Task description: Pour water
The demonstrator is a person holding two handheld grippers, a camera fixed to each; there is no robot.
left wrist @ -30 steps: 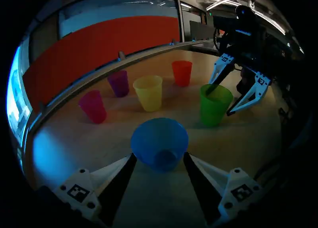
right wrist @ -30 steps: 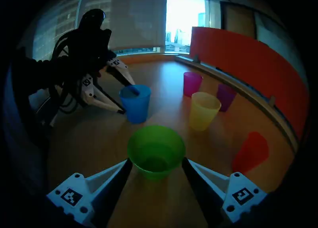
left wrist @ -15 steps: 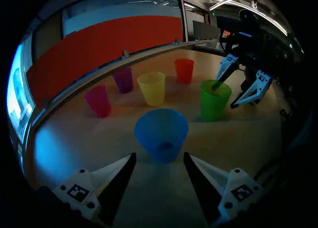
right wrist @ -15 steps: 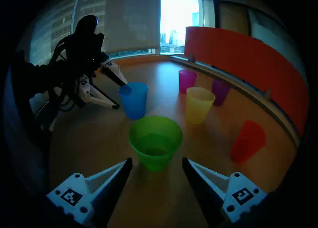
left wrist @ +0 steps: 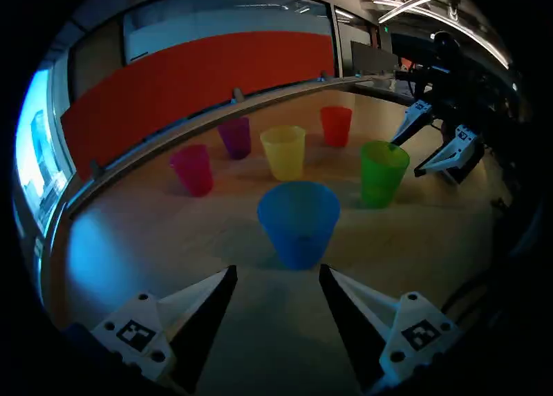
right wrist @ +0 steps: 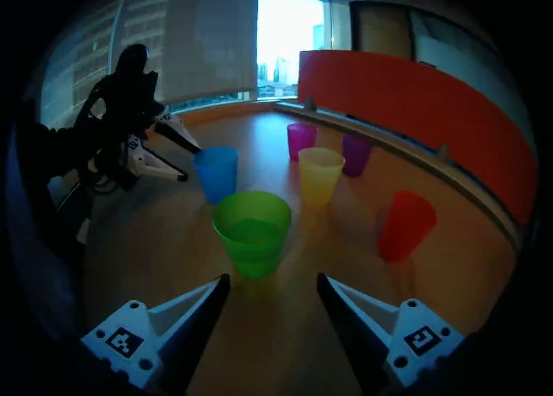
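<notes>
A blue cup (left wrist: 298, 223) stands upright on the wooden table (left wrist: 173, 244), just beyond the tips of my left gripper (left wrist: 276, 271), which is open and holds nothing. In the right gripper view a green cup (right wrist: 251, 231) with some liquid in it stands just ahead of my right gripper (right wrist: 273, 280), also open and apart from it. Each view catches the other side: the green cup (left wrist: 382, 173) with the right gripper (left wrist: 406, 158) behind it, and the blue cup (right wrist: 216, 173) with the left gripper (right wrist: 193, 164) behind it.
Other cups stand in a loose row behind: yellow (left wrist: 283, 151), red (left wrist: 336, 125), purple (left wrist: 236, 137) and magenta (left wrist: 193, 169). A raised ledge (left wrist: 207, 116) and a red wall panel (left wrist: 193, 71) bound the table's far side. A bright window (right wrist: 287, 43) is at one end.
Both grippers have drawn back from their cups. The blue and green cups, earlier between the fingertips, now stand free on the table ahead of them.
</notes>
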